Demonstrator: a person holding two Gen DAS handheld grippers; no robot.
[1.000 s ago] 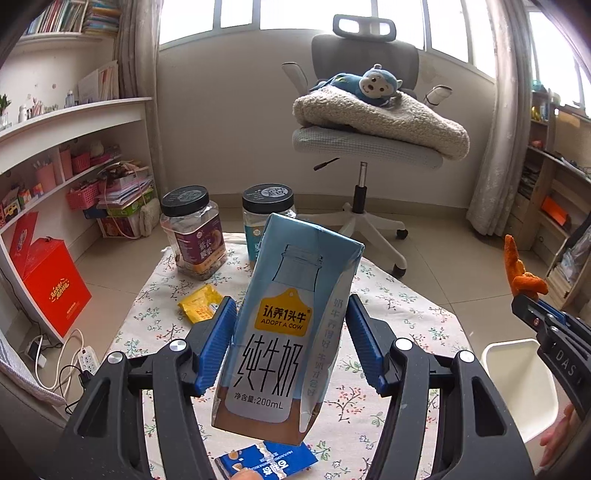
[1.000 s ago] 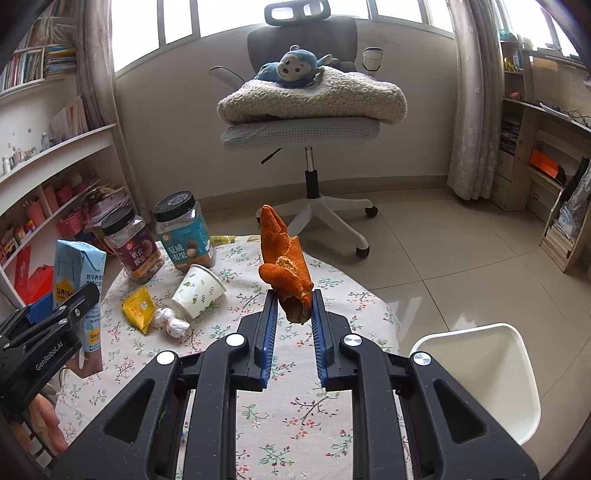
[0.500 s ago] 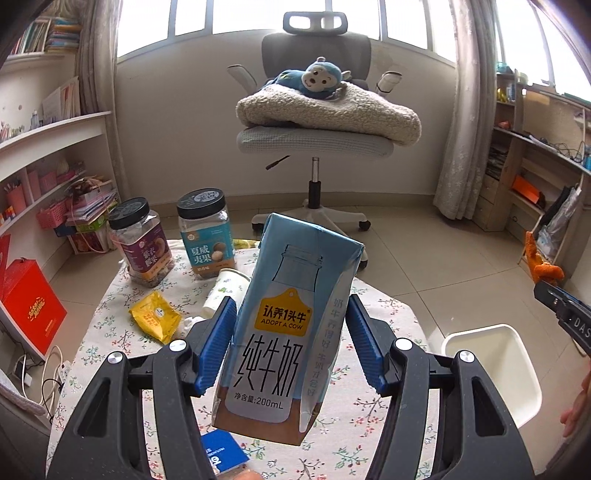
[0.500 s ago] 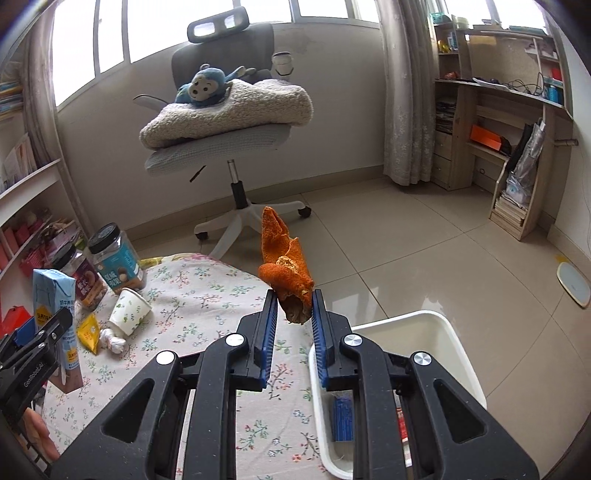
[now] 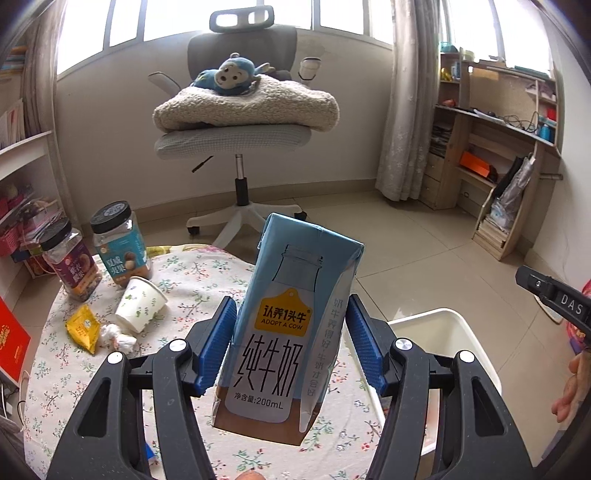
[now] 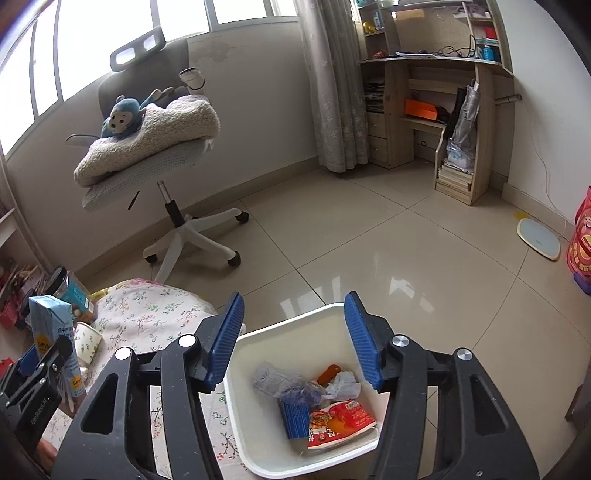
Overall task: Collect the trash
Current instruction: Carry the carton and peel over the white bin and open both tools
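Below the just-opened, empty right gripper [image 6: 293, 338] sits the bin [image 6: 236, 417]; left gripper [image 5: 291, 347] clamps the milk carton [image 5: 284, 339].

Bright light comes in the big windows [image 5: 229, 22]. A gray chair [image 5: 240, 140] stands on the shiny tile floor [image 6: 388, 251]. A wooden desk [image 6: 436, 74] is by the curtain [image 6: 332, 92].

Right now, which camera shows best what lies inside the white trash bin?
The right wrist view: it looks down into the white trash bin, showing wrappers and paper. The left wrist view shows only its rim beside the milk carton.
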